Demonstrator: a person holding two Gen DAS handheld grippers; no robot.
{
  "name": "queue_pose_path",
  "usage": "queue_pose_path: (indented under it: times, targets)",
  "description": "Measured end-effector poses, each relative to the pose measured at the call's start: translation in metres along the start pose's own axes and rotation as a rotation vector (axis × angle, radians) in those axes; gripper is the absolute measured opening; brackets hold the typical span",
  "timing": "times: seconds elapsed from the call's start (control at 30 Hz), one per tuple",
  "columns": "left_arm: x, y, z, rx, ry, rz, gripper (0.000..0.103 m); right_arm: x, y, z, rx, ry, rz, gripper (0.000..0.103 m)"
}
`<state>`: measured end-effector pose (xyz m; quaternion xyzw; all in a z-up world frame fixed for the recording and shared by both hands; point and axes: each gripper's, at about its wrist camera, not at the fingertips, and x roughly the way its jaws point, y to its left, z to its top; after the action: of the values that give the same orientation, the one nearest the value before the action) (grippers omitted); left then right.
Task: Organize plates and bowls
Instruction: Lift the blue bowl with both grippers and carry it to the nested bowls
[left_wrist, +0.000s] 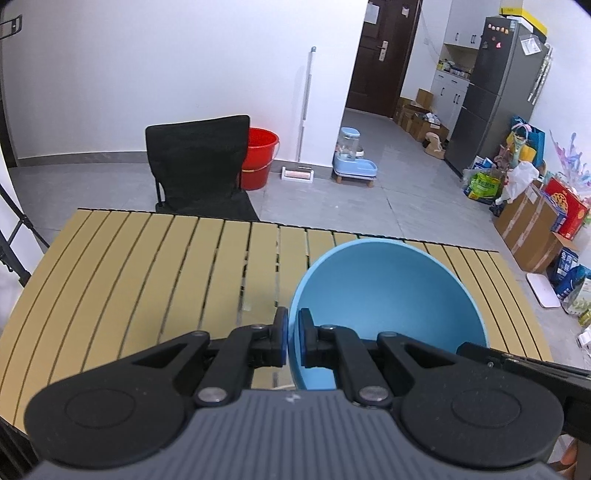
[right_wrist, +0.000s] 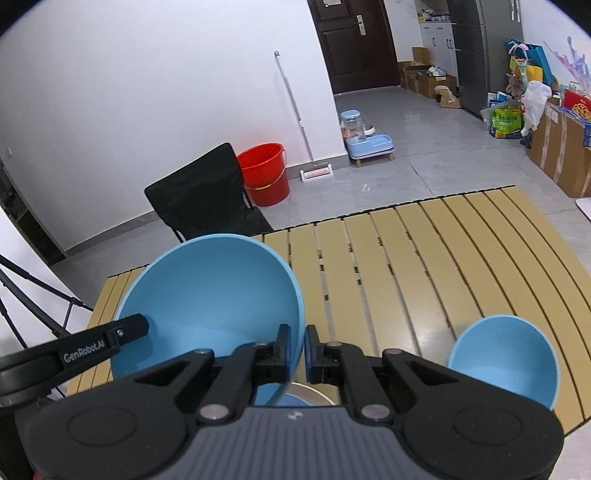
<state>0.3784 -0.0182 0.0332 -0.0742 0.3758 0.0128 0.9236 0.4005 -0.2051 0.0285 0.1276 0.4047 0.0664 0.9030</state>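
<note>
A: What's your left gripper (left_wrist: 293, 338) doing?
B: It pinches the left rim of the big blue bowl (left_wrist: 384, 295), above the slatted table (left_wrist: 147, 266).
A: And your right gripper (right_wrist: 298, 350)?
B: It's clamped on the bowl's right rim; a smaller blue bowl (right_wrist: 506, 358) sits right of it.

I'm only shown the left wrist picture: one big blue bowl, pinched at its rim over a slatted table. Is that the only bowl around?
Observer: No. A smaller blue bowl sits on the slatted table, to the right of the big one.
Operator: Does anything else hold the big one?
Observer: Yes. The right gripper has its jaws shut on the opposite rim of the big blue bowl.
Operator: Is anything underneath it?
Observer: A pale metal rim peeks out below its lower edge, with something blue beside it. I cannot tell what either is.
</note>
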Motion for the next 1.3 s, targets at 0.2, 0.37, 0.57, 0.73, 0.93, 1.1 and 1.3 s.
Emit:
queue_pose_path:
  times: [0.2, 0.37, 0.57, 0.73, 0.93, 1.1, 1.3]
  targets:
    - [-0.002, -0.022, -0.011, 0.022, 0.006, -0.01, 0.007, -0.013, -0.023, -0.007, 0.015, -0.009, -0.014, 0.007]
    - [-0.003, -0.043, -0.019, 0.043, 0.011, -0.018, 0.007, -0.02, -0.045, -0.014, 0.034, -0.016, -0.02, 0.007]
    - [-0.001, -0.069, -0.031, 0.054, 0.02, -0.041, 0.007, -0.031, -0.072, -0.023, 0.049, -0.033, -0.036, 0.007]
    - [0.007, -0.091, -0.043, 0.066, 0.026, -0.056, 0.007, -0.034, -0.098, -0.035, 0.077, -0.036, -0.052, 0.007]
    - [0.013, -0.116, -0.058, 0.092, 0.016, -0.065, 0.007, -0.034, -0.129, -0.046, 0.115, -0.049, -0.067, 0.007]
    - [0.02, -0.132, -0.064, 0.108, 0.003, -0.076, 0.007, -0.033, -0.151, -0.054, 0.155, -0.071, -0.07, 0.007]
    - [0.034, -0.151, -0.066, 0.127, 0.005, -0.106, 0.007, -0.032, -0.174, -0.061, 0.191, -0.101, -0.097, 0.007]
